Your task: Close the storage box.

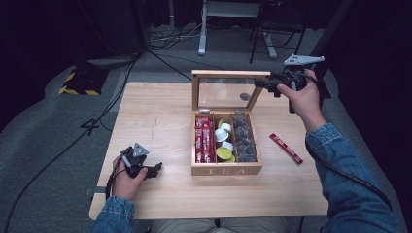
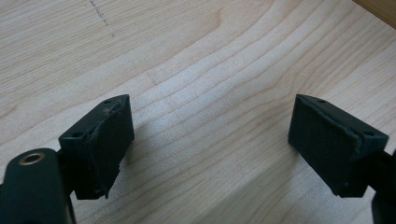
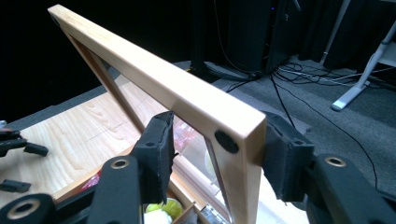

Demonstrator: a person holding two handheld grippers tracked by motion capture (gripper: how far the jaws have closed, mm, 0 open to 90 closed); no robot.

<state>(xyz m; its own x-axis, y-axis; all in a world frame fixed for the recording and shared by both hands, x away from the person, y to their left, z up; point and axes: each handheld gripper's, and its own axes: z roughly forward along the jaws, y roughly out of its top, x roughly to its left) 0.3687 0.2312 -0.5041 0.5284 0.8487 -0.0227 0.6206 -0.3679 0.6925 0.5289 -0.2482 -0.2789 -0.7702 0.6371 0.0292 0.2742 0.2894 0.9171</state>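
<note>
Our left gripper [image 1: 154, 171] rests low with jaws spread wide. Our right gripper [image 1: 260, 83] is raised, arm extended, jaws clamped.

One wooden tea box [image 1: 226, 170] with three compartments is seen; one red sachet [image 1: 286, 148] is laid just right of it; two grippers are counted.

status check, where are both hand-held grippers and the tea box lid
Right hand-held gripper clamped on lid corner, lid upright. Left hand-held gripper open, low over bare table. Tea box open; red sachet loose to its right.
</note>
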